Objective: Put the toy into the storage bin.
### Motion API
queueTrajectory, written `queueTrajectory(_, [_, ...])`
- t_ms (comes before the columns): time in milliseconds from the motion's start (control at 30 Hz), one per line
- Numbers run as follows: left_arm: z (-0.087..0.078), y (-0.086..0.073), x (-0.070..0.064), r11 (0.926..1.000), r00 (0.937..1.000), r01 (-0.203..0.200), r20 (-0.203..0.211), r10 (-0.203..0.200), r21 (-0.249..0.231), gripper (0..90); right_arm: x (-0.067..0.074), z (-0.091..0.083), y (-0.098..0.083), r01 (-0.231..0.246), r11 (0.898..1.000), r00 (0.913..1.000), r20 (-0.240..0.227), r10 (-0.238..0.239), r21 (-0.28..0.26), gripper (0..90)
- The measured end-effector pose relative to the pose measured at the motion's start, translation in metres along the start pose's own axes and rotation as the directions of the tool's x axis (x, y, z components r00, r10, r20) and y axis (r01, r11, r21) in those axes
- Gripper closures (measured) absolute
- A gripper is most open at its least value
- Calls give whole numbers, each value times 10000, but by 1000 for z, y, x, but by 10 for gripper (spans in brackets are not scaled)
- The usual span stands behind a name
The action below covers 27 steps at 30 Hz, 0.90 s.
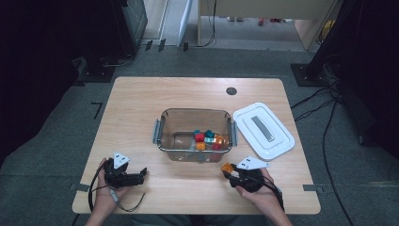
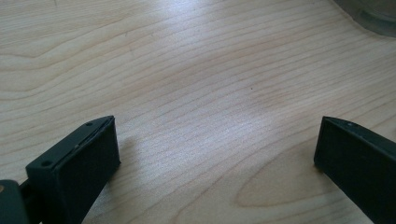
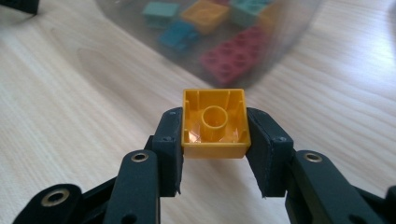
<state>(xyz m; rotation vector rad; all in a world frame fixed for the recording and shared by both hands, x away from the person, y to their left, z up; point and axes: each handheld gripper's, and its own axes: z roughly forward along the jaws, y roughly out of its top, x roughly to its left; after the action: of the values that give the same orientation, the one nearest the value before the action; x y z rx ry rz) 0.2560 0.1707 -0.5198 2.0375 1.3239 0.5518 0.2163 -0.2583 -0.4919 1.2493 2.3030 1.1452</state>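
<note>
My right gripper [image 3: 215, 133] is shut on a yellow-orange brick [image 3: 215, 122], whose hollow underside faces the camera. In the high view that gripper [image 1: 230, 170] holds the brick [image 1: 227, 167] above the table, just in front of the clear plastic bin [image 1: 163, 128]. Several coloured bricks [image 1: 209, 140] lie in the bin's right half, and they show blurred through its wall [image 3: 280, 42] in the right gripper view. My left gripper [image 1: 141, 175] rests low over the table at the front left, its jaws wide open [image 2: 217, 154] with only bare wood between them.
The bin's white lid [image 1: 263, 130] lies flat on the table right of the bin. A dark round grommet [image 1: 231, 91] sits near the far edge. Bare wood [image 1: 136, 101] stretches left of and behind the bin. Cables trail over the floor at the right.
</note>
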Motion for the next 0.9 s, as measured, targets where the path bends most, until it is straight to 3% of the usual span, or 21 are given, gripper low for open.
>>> queueTrajectory(500, [0,0,0,10000,10000,2,1,-2,0,0,-53,-35,15,-581,9979,9949,813,602,-272,600])
queueTrajectory(900, [0,0,0,10000,10000,14,0,-14,-12,0,-72,-53,50,-446,9985,9917,1192,480,-309,599])
